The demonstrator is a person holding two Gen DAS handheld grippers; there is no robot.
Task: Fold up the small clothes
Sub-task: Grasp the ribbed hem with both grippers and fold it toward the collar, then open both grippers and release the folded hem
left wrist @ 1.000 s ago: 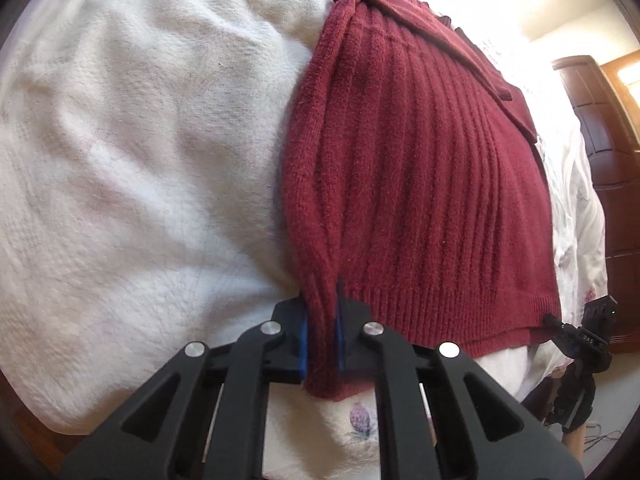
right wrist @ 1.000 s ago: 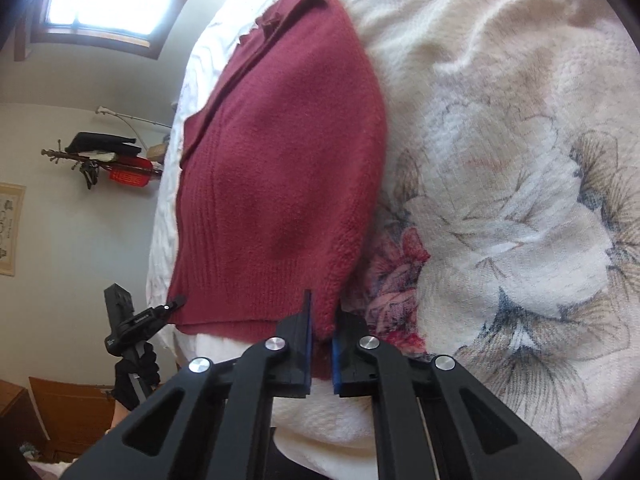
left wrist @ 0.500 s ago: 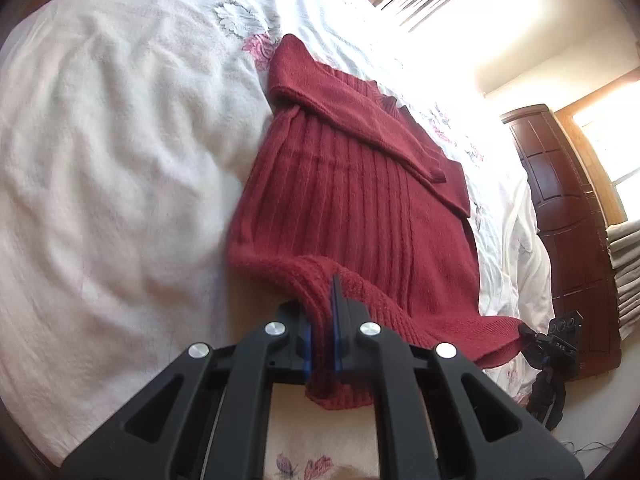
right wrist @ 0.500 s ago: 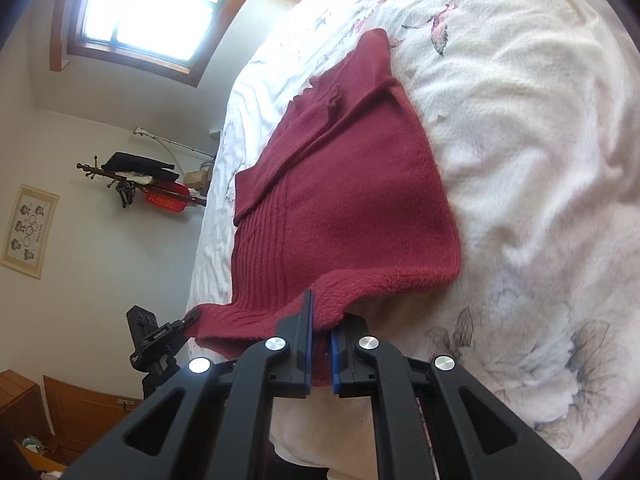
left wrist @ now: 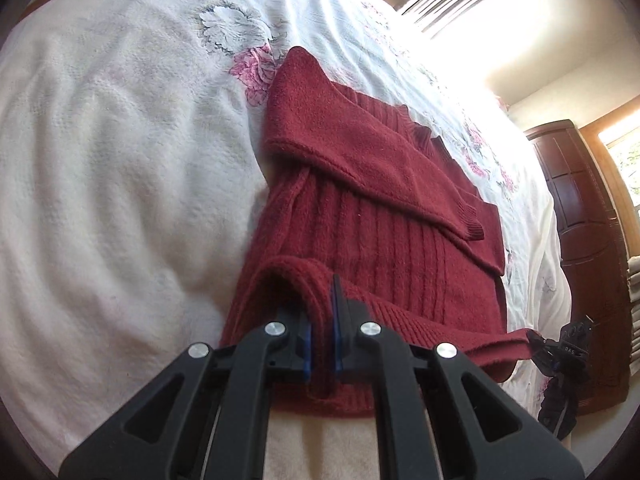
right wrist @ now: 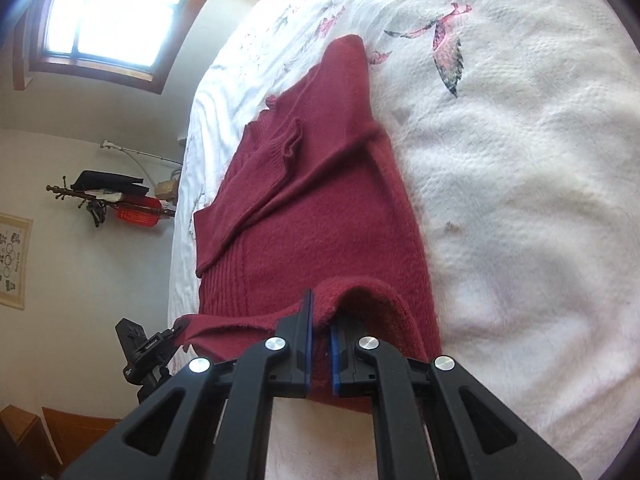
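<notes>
One dark red knitted sweater [left wrist: 360,216] lies on a bed covered by a white bedspread [left wrist: 120,160] printed with pink and grey flowers. Its sleeves are folded across the chest, one cuff [left wrist: 472,228] resting on the ribbed front. The hem edge nearest the cameras is raised off the bed and curls over the body of the garment. The left tongs [left wrist: 320,320] are nearly closed, pinching one lifted hem corner between their blue pads. The right tongs [right wrist: 320,320] are likewise narrow, clamped on the other hem corner, and the hem hangs stretched between the two. From the right wrist, the left tool shows at the far end of that hem. Beyond the bed stand a dark wooden wardrobe [left wrist: 584,216], a bright window [right wrist: 116,12] and a wall rack [right wrist: 108,196] holding dark and red items.
</notes>
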